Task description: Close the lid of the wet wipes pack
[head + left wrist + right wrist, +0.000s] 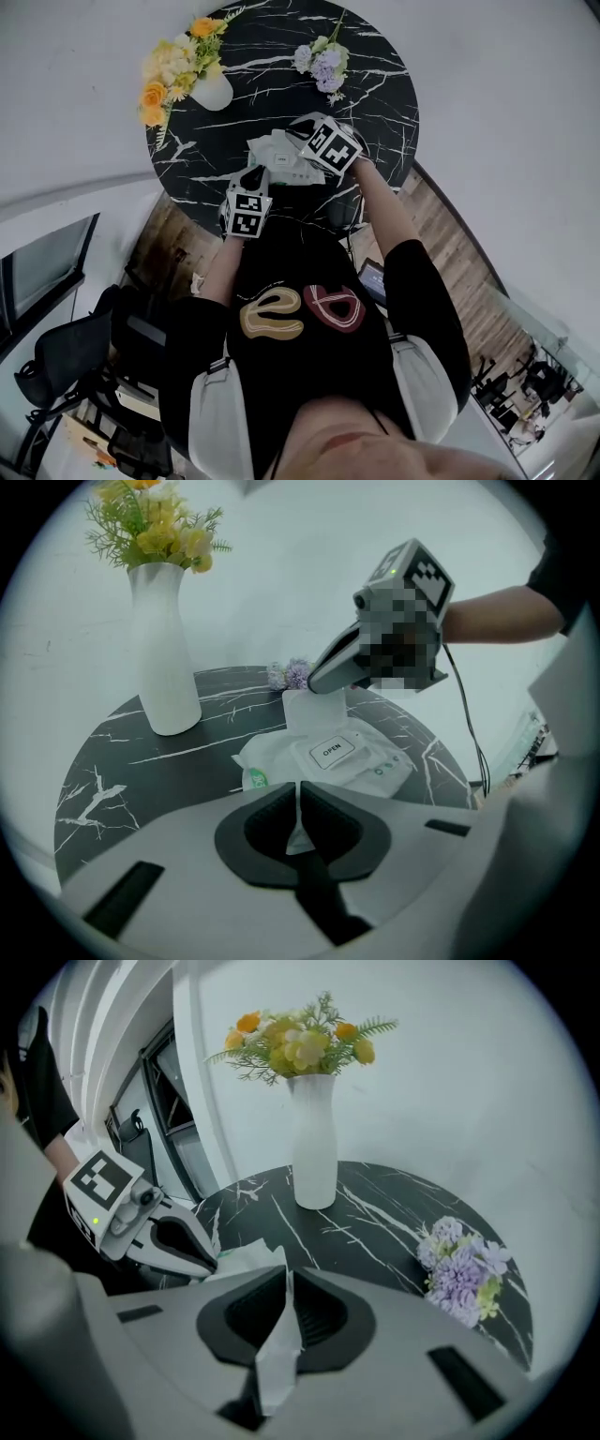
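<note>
Wipes pack (pixel 275 156) half under right gripper (pixel 307 134)

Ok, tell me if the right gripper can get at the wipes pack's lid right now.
Reach, probably yes: the right gripper hangs just above the lid with nothing else between. But its jaws are shut on a wipe rising from the pack, so it likely must drop that first.

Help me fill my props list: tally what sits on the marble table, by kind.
Vase of yellow flowers: 1
Purple flower bunch: 1
Wet wipes pack: 1
Wipe sticking out of it: 1
Total: 4
</note>
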`<state>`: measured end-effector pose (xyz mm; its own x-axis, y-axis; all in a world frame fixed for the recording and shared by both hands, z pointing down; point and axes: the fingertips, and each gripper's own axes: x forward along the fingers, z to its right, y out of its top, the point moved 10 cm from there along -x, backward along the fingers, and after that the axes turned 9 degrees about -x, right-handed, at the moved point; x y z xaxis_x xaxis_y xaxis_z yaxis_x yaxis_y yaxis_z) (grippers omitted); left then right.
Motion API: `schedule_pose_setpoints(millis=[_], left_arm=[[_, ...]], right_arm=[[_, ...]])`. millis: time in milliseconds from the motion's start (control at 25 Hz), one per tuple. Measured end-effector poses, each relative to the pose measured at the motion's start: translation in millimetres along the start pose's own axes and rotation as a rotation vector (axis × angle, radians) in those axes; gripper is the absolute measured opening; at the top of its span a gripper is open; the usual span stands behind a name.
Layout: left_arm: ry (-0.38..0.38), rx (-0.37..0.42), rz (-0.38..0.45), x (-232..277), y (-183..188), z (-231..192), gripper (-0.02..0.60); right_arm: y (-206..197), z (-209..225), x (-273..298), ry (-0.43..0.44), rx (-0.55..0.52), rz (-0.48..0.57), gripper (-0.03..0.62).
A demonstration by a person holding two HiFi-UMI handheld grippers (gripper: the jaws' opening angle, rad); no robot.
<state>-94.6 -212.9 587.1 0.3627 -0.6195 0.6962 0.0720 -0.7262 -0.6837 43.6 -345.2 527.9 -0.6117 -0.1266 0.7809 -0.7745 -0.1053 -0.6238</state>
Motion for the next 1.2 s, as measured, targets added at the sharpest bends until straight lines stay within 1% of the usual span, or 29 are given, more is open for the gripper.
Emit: schedule_pose_setpoints(millis=[200, 360, 640, 760, 1000, 1200], left_arm=[[0.005, -0.022, -0.025, 0, -2, 0, 0.025], [0.004, -0.024, -0.021, 1, -2, -1, 0.025], [0.004, -0.036, -0.023, 0, 0, -1, 0.025], [0.011, -0.033, -0.007, 0, 0, -2, 0.025], [0.016, -0.05, -0.025, -1, 2, 0, 0.025], [0.021, -0.061, -0.015, -1, 1, 0, 0.025]], right_arm=[[-7, 17, 12, 0.032, 0.061, -0.008, 0.041], [-13, 26, 23, 0.068, 0.097, -0.019, 0.048], [-23, 38, 33, 0.122, 0.189, 0.005, 0.052], [-27, 41, 38, 0.144, 0.224, 0.013, 0.055], [-34, 44, 43, 0.17, 0.285, 0.023, 0.058], [-37, 46, 44, 0.18, 0.337, 0.032, 0.061]])
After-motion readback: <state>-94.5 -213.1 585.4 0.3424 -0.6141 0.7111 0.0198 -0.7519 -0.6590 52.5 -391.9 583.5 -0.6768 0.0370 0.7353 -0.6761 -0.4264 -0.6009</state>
